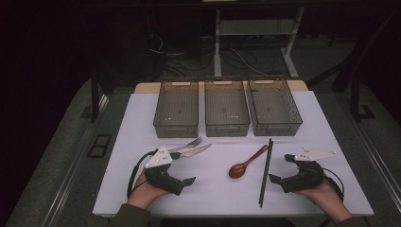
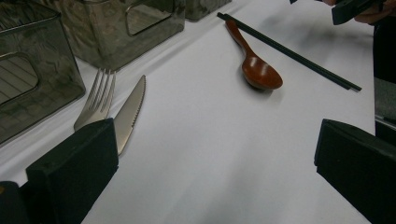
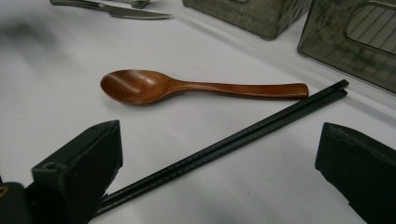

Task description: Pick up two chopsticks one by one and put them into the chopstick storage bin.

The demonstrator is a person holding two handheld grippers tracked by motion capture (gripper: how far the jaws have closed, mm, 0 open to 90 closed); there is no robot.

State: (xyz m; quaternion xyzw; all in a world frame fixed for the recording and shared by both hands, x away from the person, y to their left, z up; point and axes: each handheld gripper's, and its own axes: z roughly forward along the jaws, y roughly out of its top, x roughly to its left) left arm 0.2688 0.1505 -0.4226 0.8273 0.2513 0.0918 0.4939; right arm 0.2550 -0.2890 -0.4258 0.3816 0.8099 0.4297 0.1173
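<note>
White sheeting covers the bench [image 1: 142,189], and the room behind it is dark, with cables and desk legs on the floor.

I hold the right hand-held gripper [image 1: 283,170] at the near right of the bench, jaws apart and empty. In the right gripper view both black jaws stand wide, and the chopsticks [image 3: 243,137] run diagonally between them, from beside the near jaw out toward the bins. In the high view the chopsticks [image 1: 265,172] lie as a closed pair with their long axis running almost straight away from me, just to the left of this gripper's fingertips. I judge this the nearest item for the right hand: the jaws already straddle the line of the sticks, so the coming move turns on closing across that axis, not along it.

The wooden spoon [image 1: 246,163] lies next outward, bowl toward me, handle slanting away and right until its end comes close against the chopsticks.

I hold the left hand-held gripper [image 1: 183,168] at the near left, jaws likewise apart with nothing between them. The fork [image 1: 187,144] and the knife [image 1: 195,151] lie side by side just beyond it, tips pointing away and to the right. The left hand is plainly nearer to these two.

Three translucent bins [image 1: 227,111] stand in a row at the far edge, well apart from all four utensils.
</note>
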